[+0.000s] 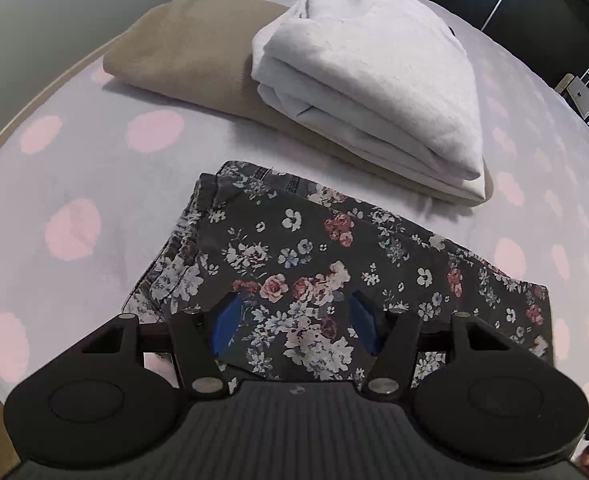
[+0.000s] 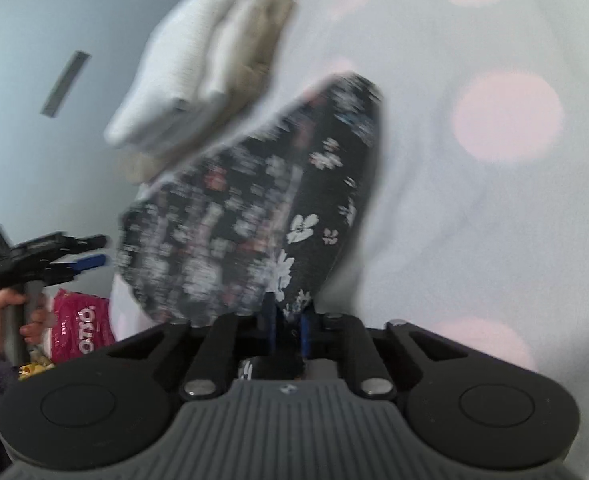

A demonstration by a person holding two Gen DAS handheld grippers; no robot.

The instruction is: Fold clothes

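- the left wrist view is sharp and evenly lit, with soft daylight and no glare.
- the folded white cloth (image 1: 378, 76) throws a gentle shadow on the dotted bed sheet (image 1: 94, 160) at its right lower side, so the light seems to come from the upper left.
- the fisheye lens bends the bed edge strongly, and the corners go dark.
- the right wrist view is much blurred by motion; the floral trousers (image 2: 254, 208) are smeared, and only some flowers near the right gripper (image 2: 288, 320) are clear.
- its sheet looks pale and washed out, with a soft shadow beside the trousers.
- the left gripper (image 2: 90, 252) is also a bit blurred.
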